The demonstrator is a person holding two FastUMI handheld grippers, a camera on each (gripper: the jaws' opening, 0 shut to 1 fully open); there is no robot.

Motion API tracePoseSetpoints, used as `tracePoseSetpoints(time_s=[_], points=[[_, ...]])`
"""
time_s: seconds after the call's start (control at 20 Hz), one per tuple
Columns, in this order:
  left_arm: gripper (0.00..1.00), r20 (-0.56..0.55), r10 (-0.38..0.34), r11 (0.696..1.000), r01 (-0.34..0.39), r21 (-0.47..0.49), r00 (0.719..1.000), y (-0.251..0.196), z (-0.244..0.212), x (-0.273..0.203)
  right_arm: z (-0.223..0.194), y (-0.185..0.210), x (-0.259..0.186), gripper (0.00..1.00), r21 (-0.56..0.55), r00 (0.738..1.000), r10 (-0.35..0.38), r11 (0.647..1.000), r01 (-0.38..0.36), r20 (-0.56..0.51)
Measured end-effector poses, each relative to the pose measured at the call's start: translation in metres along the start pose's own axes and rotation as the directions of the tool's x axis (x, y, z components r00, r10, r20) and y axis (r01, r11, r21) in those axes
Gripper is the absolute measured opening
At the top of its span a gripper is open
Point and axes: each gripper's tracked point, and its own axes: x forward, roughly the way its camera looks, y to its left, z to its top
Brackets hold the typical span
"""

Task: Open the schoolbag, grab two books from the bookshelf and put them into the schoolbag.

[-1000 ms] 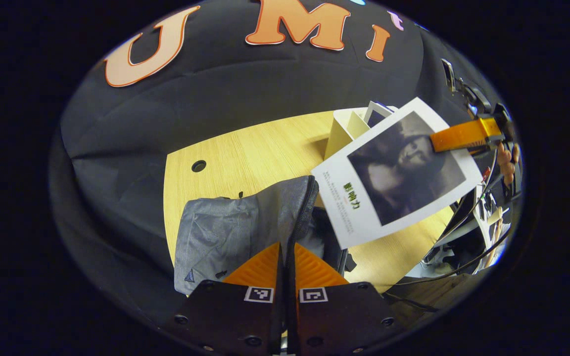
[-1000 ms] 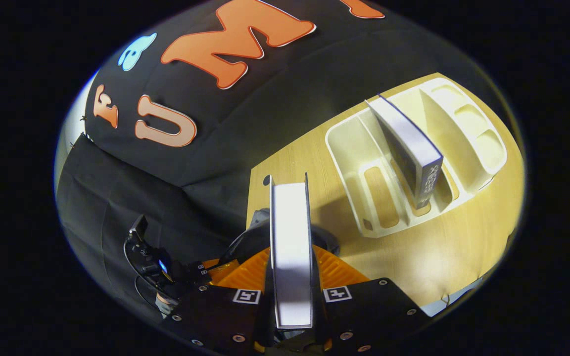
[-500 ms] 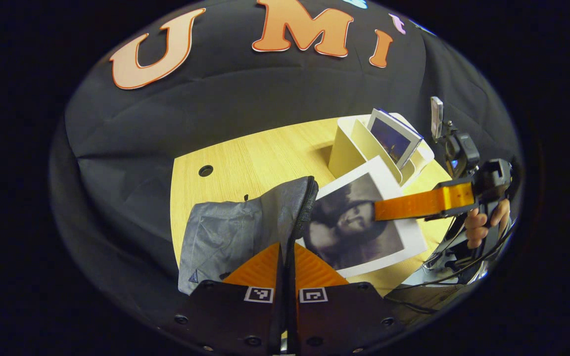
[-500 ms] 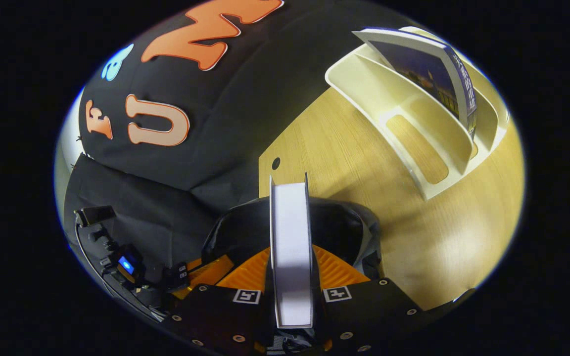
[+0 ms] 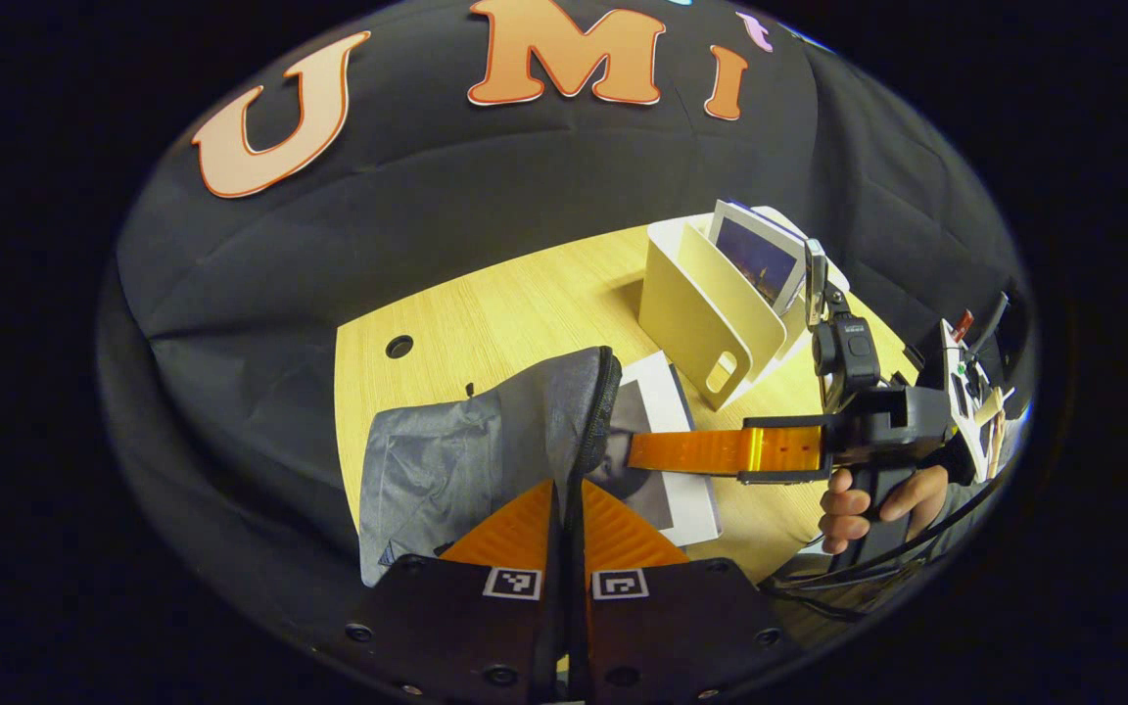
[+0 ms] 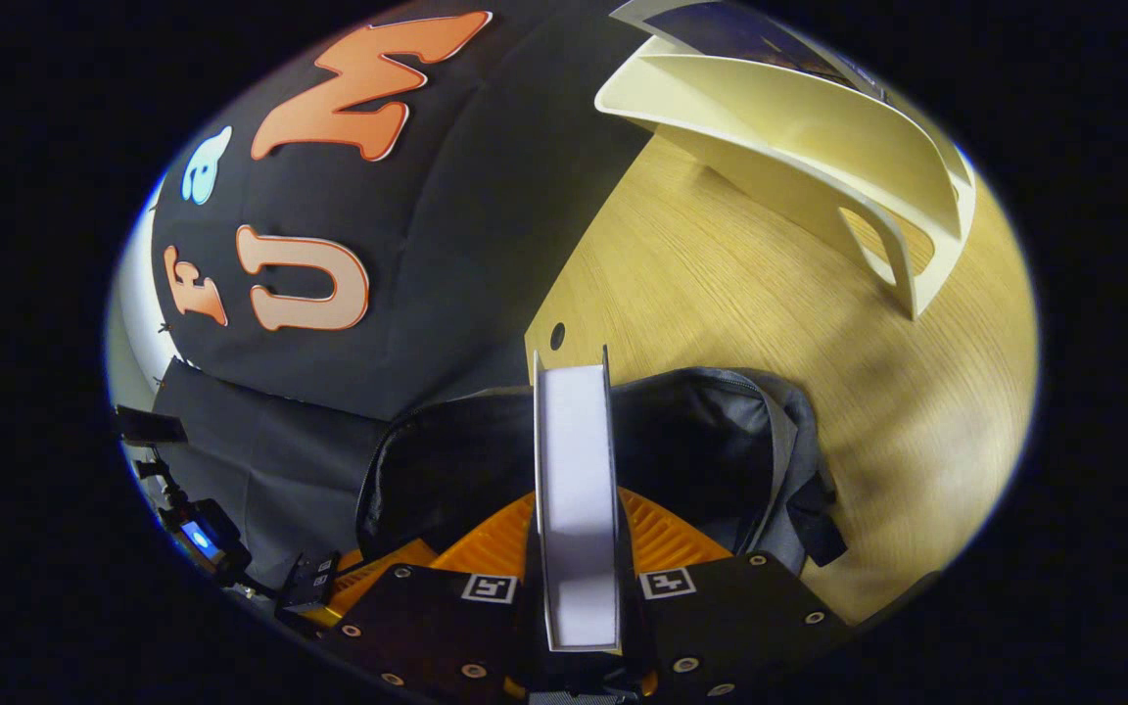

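At frame centre, the right gripper (image 6: 576, 548), clamped on the white-covered photo book (image 6: 576, 470), had lowered it into the open grey fabric schoolbag (image 6: 721, 431); the left gripper (image 5: 569, 519) pinched the bag's rim.

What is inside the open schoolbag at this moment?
The book held by the right gripper is partly inside the schoolbag. The bag's interior is dark, and its flap covers the book's far edge.

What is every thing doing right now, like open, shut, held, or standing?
Grey fabric schoolbag: open, flap held up.
White photo-cover book: gripped, partly inside the bag.
Blue-cover book: leaning in the shelf.
Cream plastic bookshelf: upright on the table.
Left gripper: shut on the bag's zipper edge.
Right gripper: shut on the white book.
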Motion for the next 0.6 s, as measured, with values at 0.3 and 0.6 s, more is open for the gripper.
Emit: tracePoseSetpoints(time_s=[0.3, 0.6], points=[[0.05, -0.004, -0.008, 0.996, 0.007, -0.091, 1.0, -0.002, 0.001, 0.002, -0.035, -0.002, 0.002, 0.31, -0.028, 0.989, -0.014, 1.0, 0.01, -0.15], [0.05, -0.017, -0.049, 0.996, 0.048, -0.078, 0.999, -0.014, 0.002, 0.004, -0.033, -0.003, 0.036, 0.3, 0.004, 0.992, 0.014, 1.0, -0.013, -0.123]])
